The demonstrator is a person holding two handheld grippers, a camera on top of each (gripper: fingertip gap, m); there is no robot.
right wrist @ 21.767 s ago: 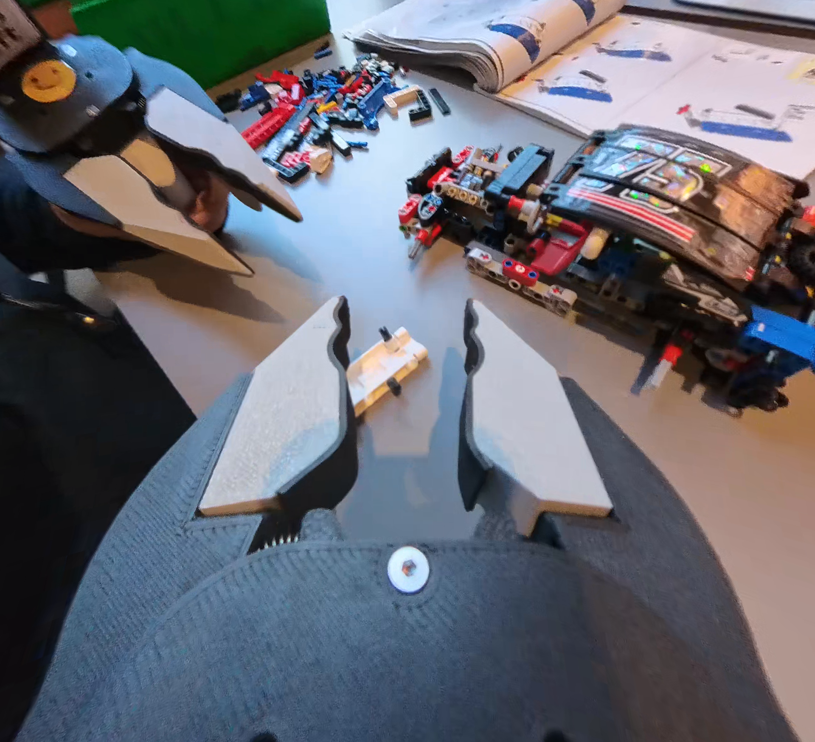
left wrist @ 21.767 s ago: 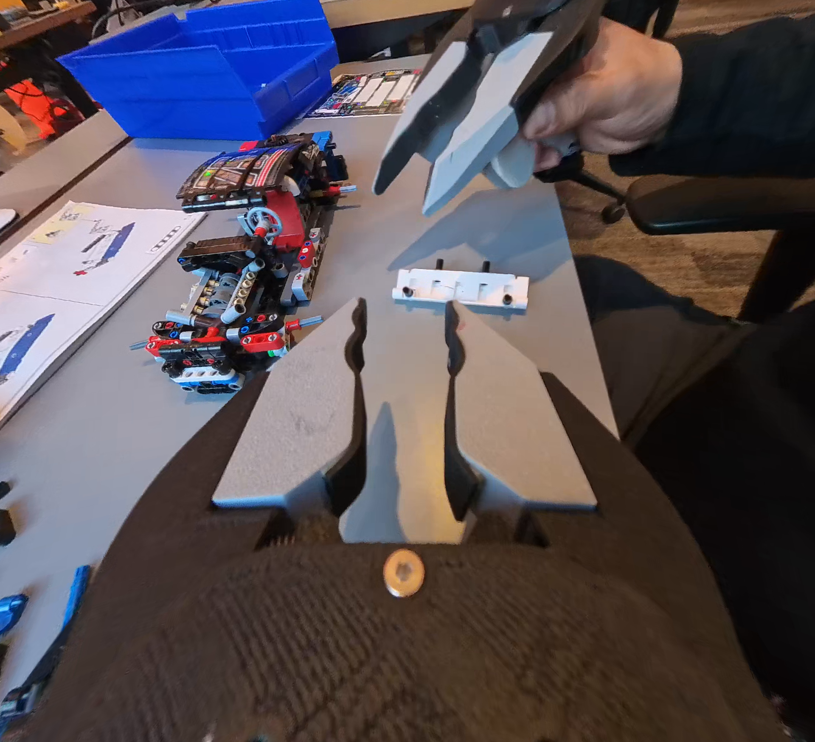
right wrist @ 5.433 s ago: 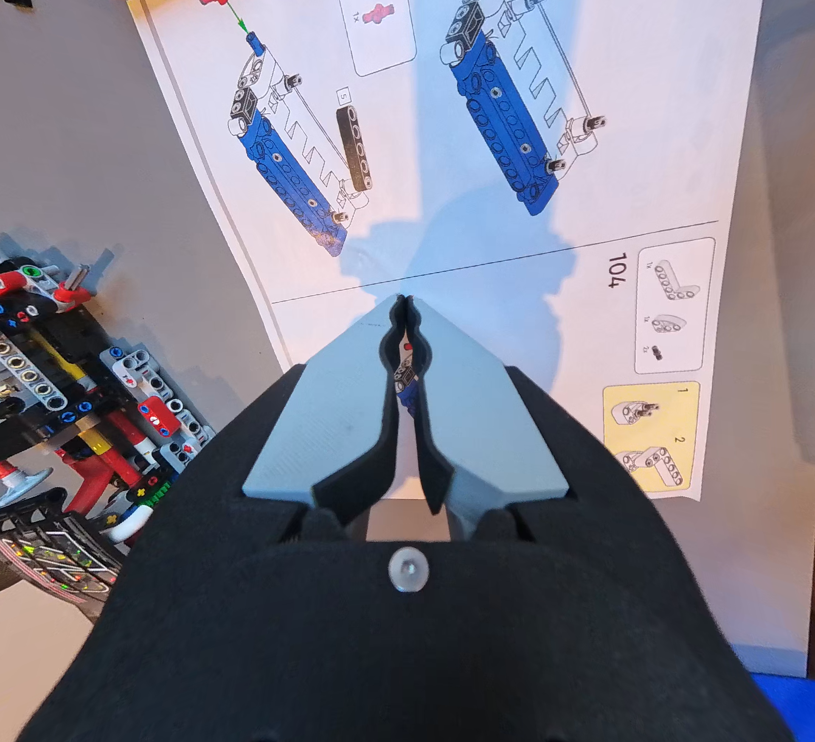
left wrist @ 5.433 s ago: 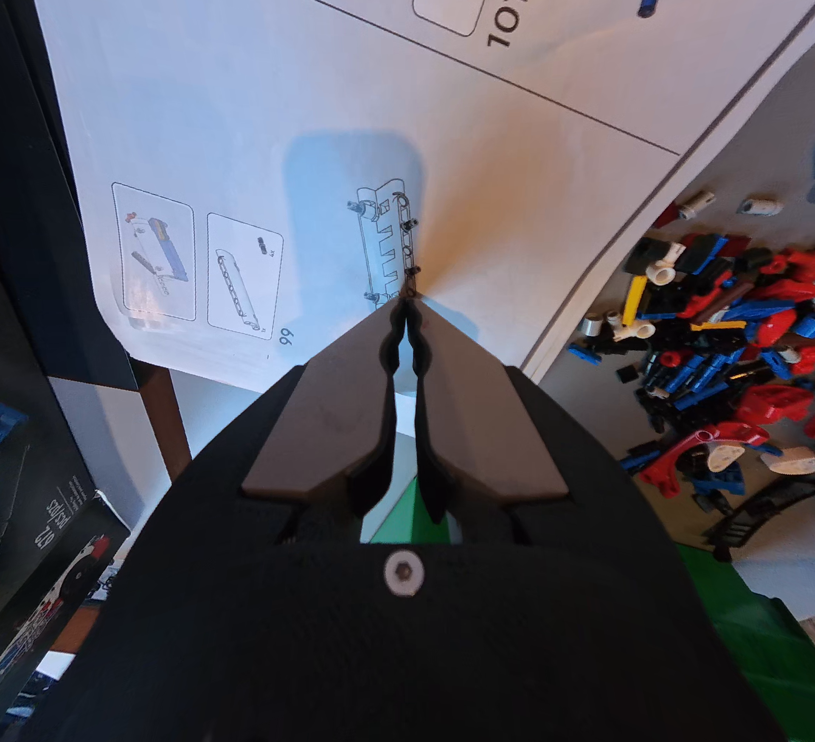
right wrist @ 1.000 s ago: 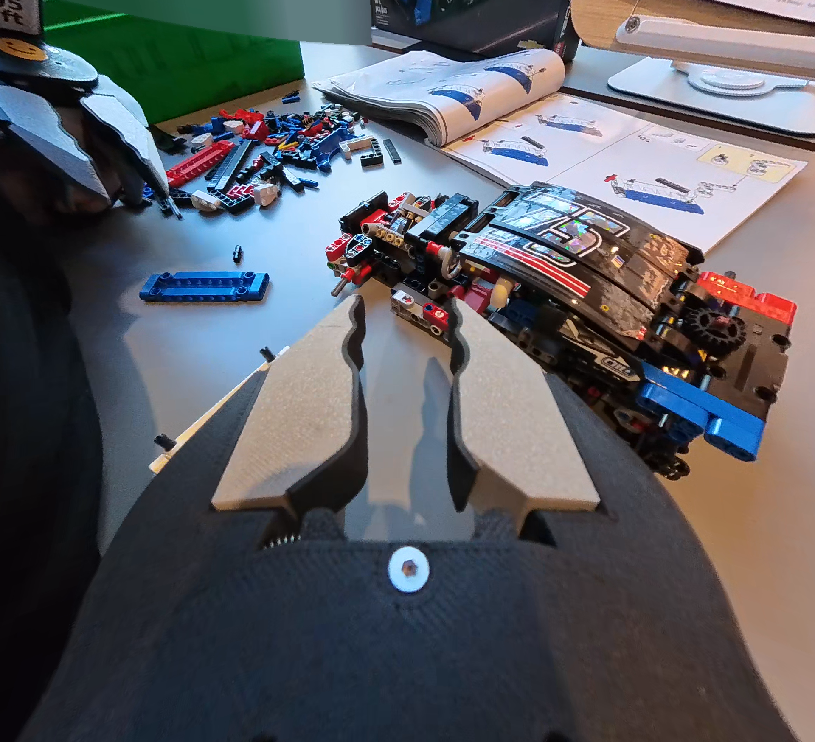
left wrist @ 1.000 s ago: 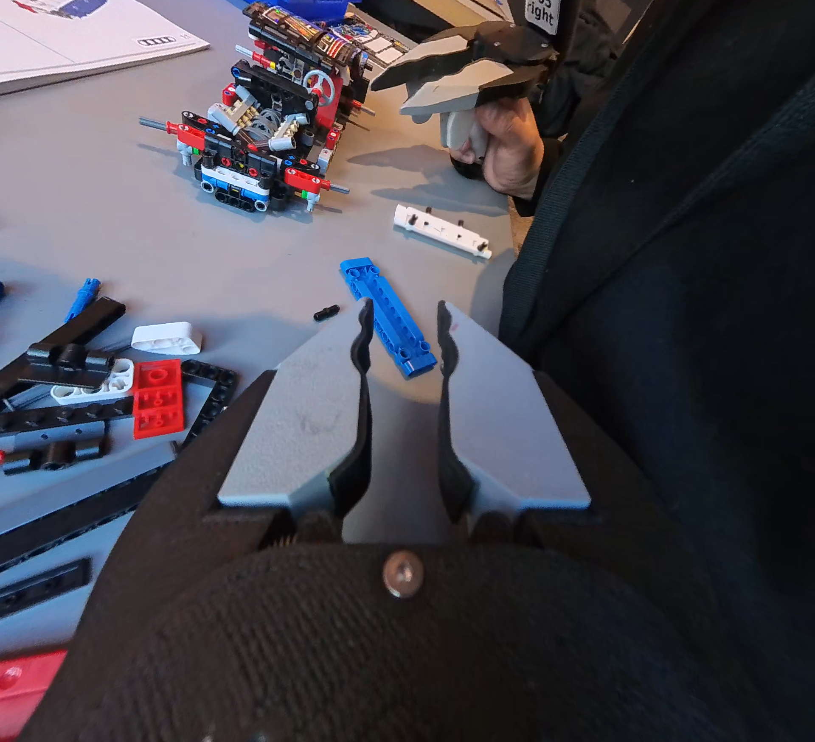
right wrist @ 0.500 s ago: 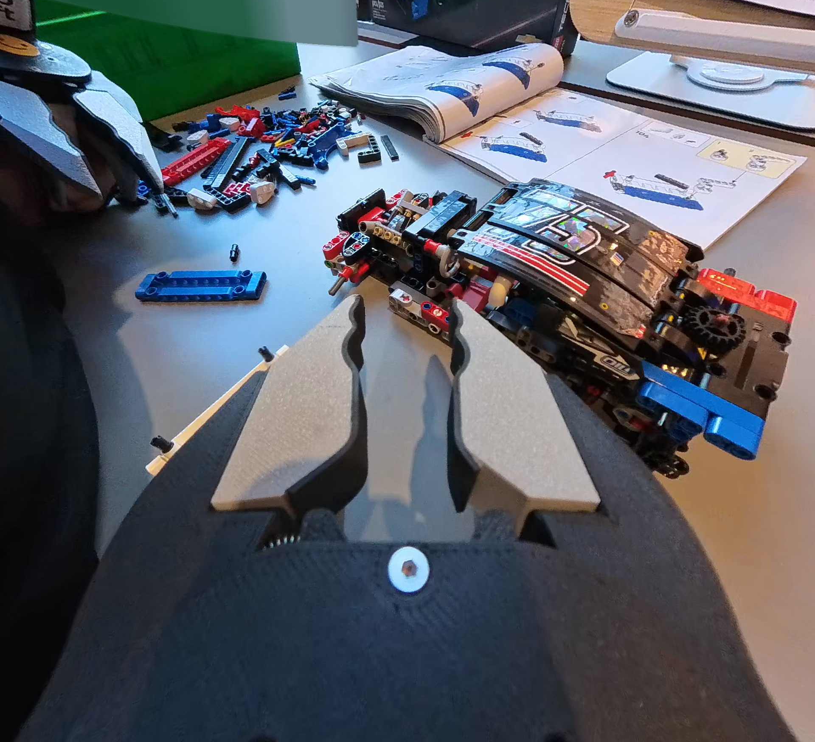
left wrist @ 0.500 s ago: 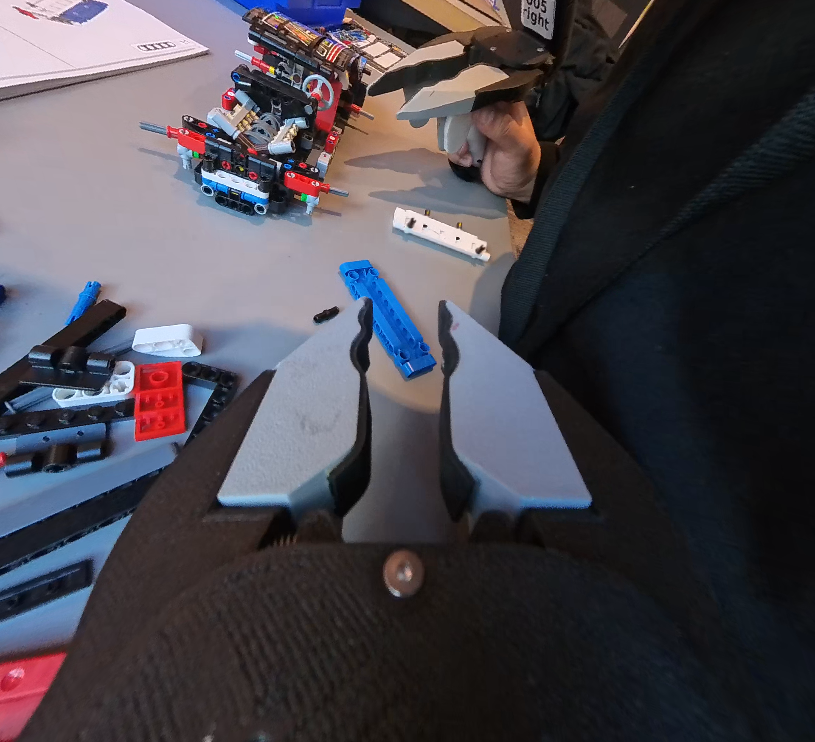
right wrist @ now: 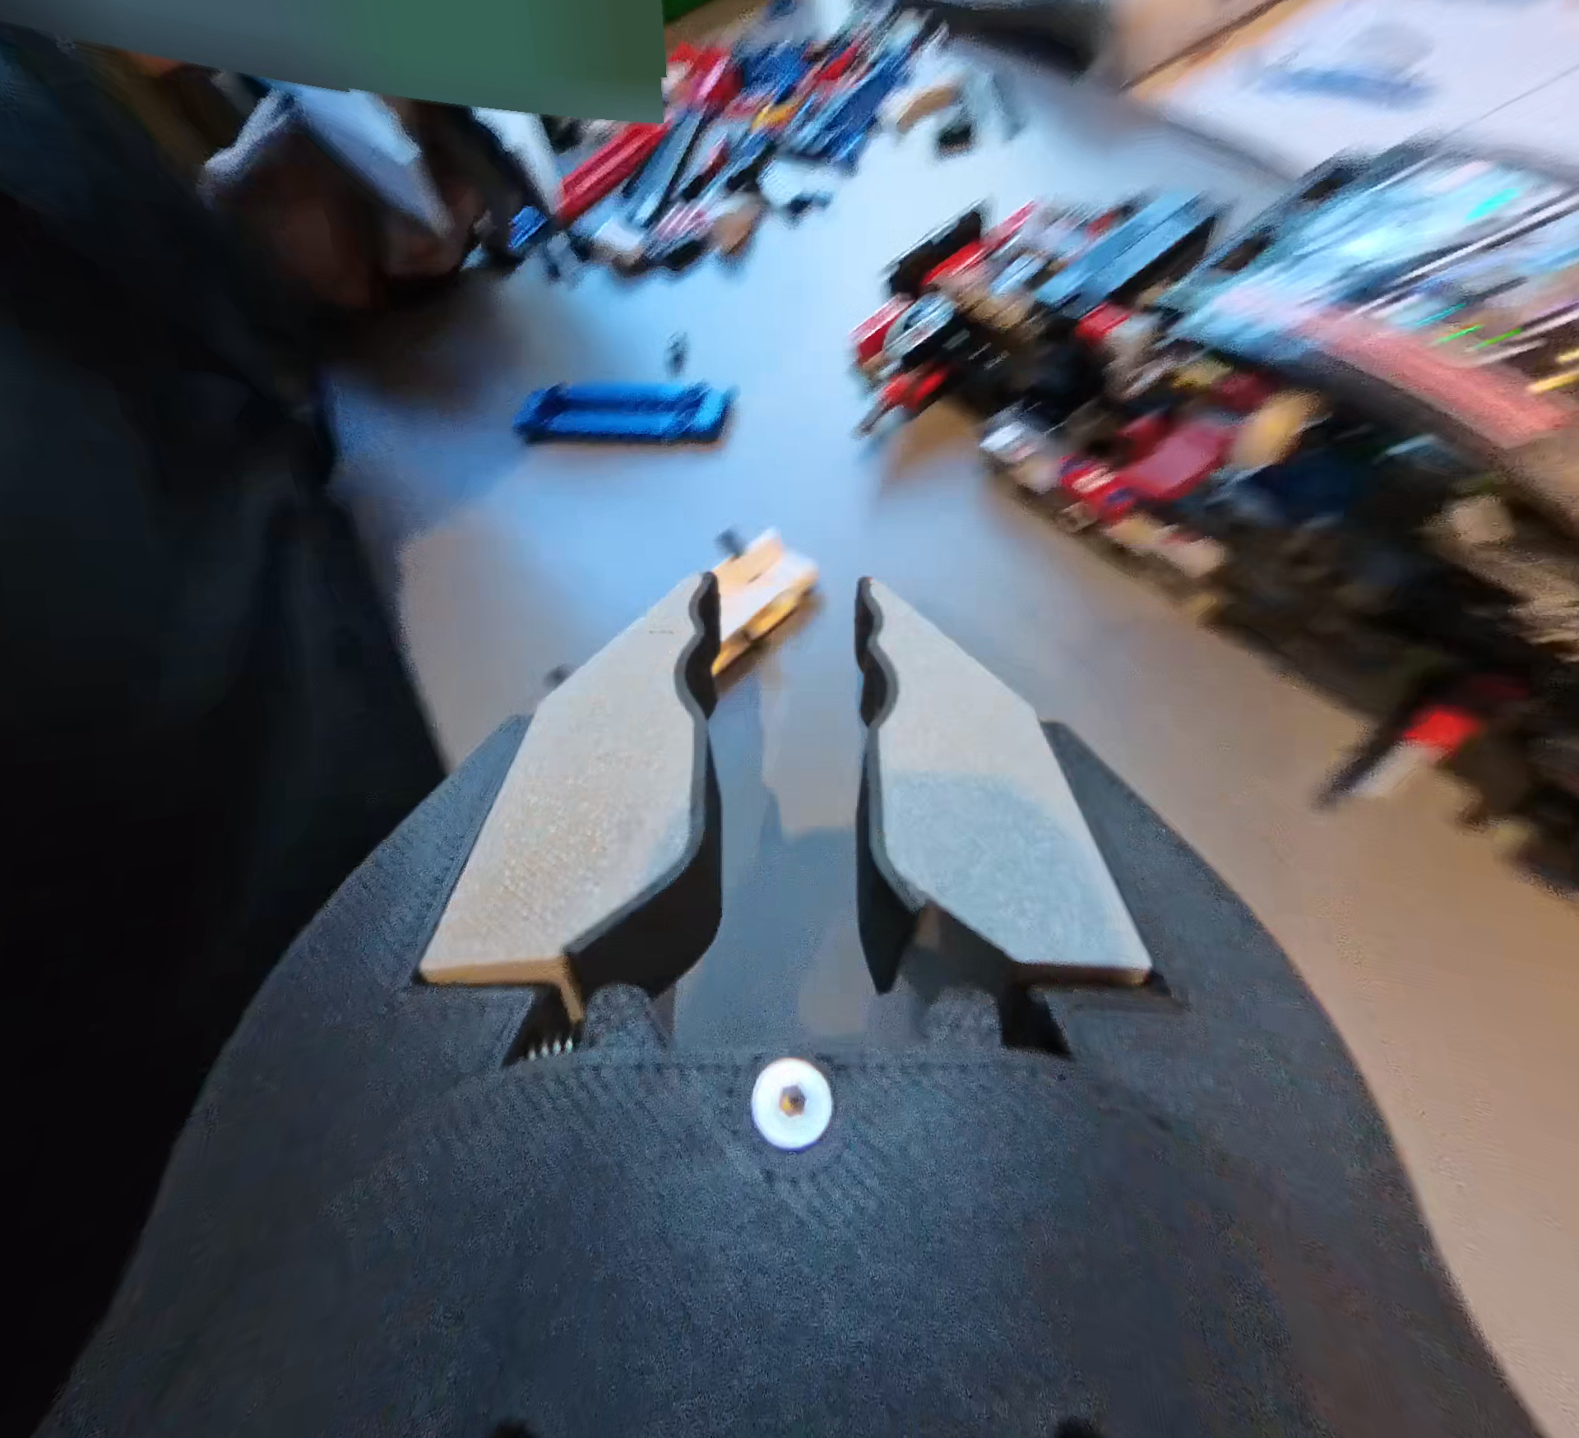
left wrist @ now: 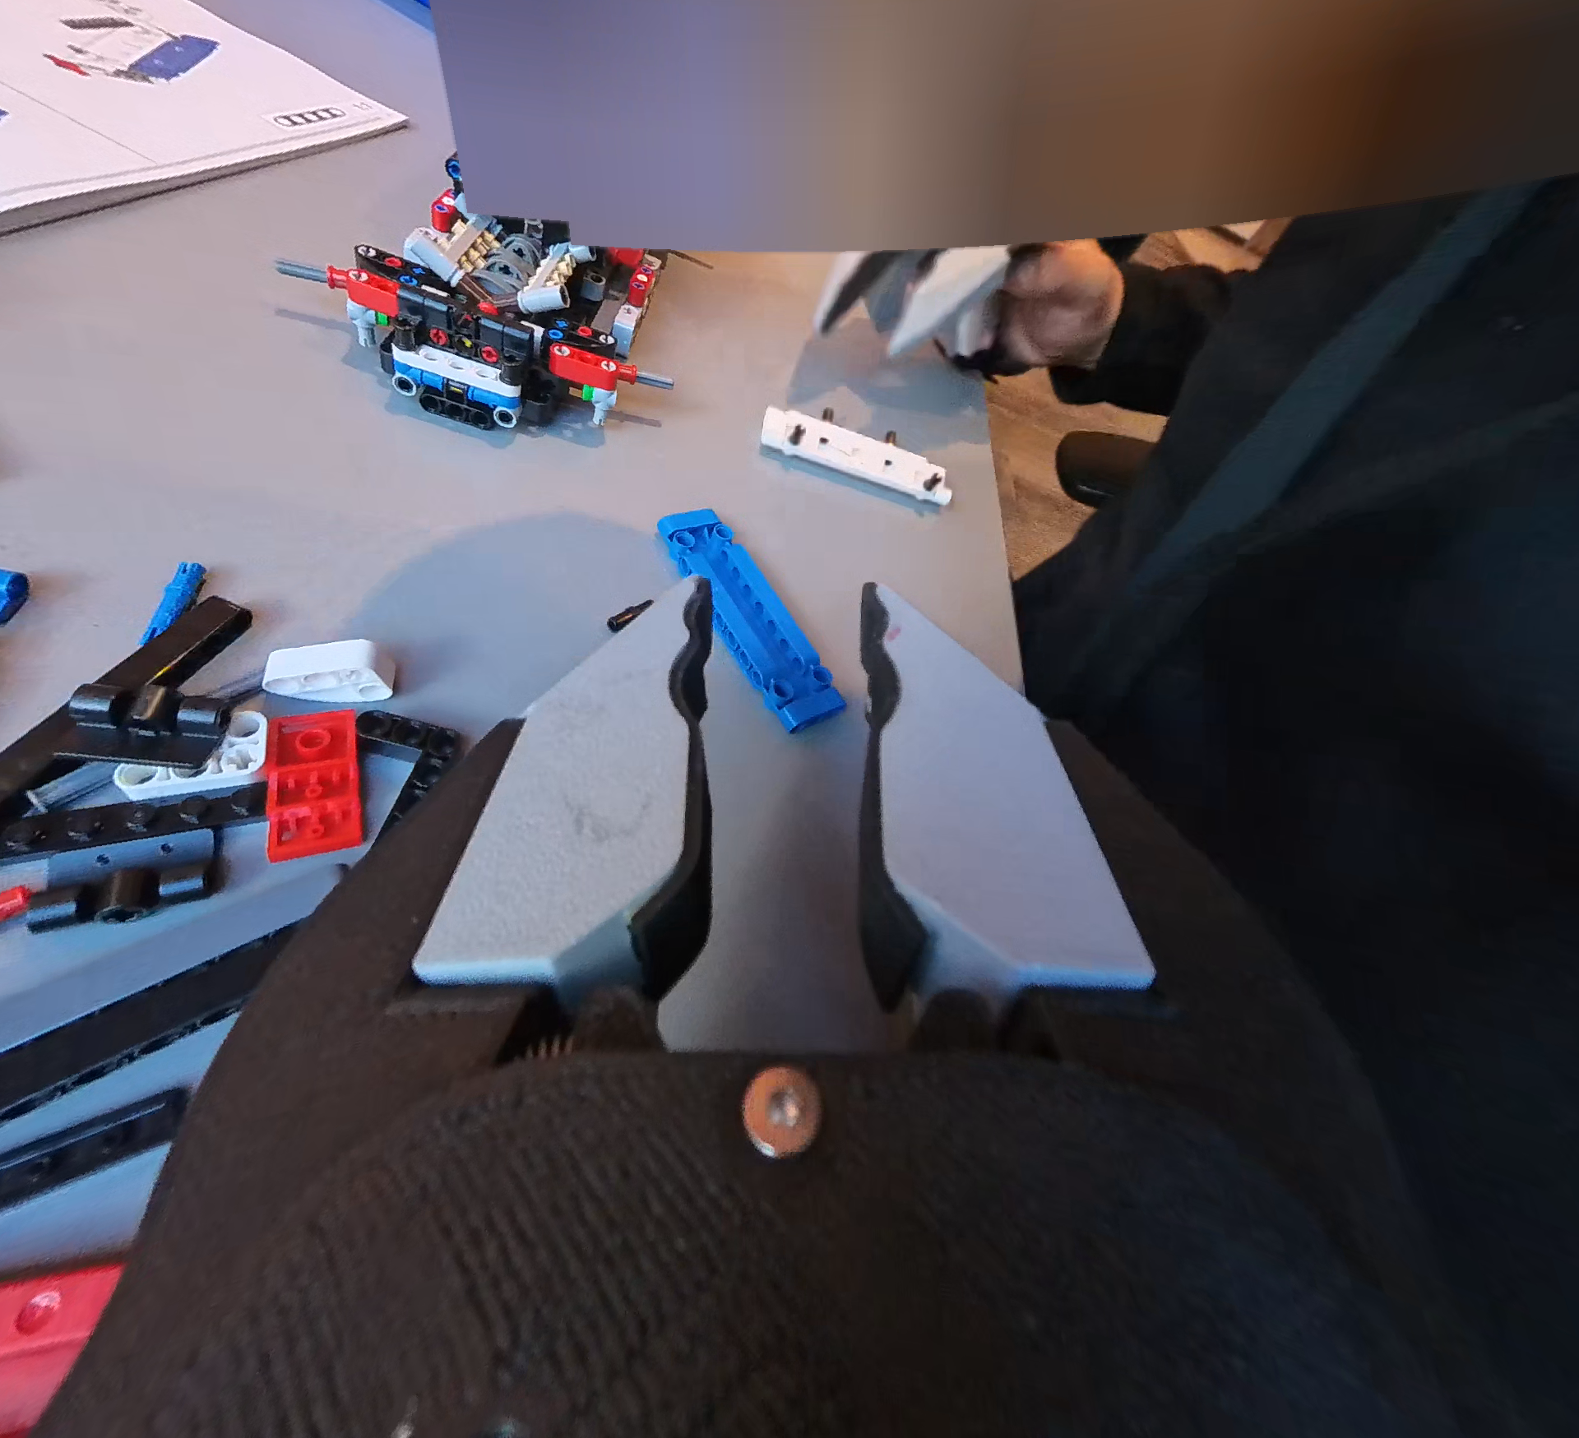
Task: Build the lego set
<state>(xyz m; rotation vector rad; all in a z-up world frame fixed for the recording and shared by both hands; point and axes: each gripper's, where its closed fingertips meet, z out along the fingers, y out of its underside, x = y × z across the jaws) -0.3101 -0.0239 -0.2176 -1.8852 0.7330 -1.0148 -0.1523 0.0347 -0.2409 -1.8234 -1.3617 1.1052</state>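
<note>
On the grey tabletop [left wrist: 214,474], loose bricks [left wrist: 171,765] are seen at 9 o'clock. The left tool [left wrist: 782,603] is held released, empty, over a blue plate [left wrist: 752,620] at 12 o'clock. The part-built car [left wrist: 496,321] lies at 11 o'clock, a white beam [left wrist: 854,453] at 1 o'clock. The right tool [right wrist: 782,598] is likewise released, the white beam [right wrist: 765,585] just beyond its left fingertip.

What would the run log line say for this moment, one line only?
left gripper: open, over blue plate | right gripper: open, empty, near white piece | car model: on table, untouched
</note>
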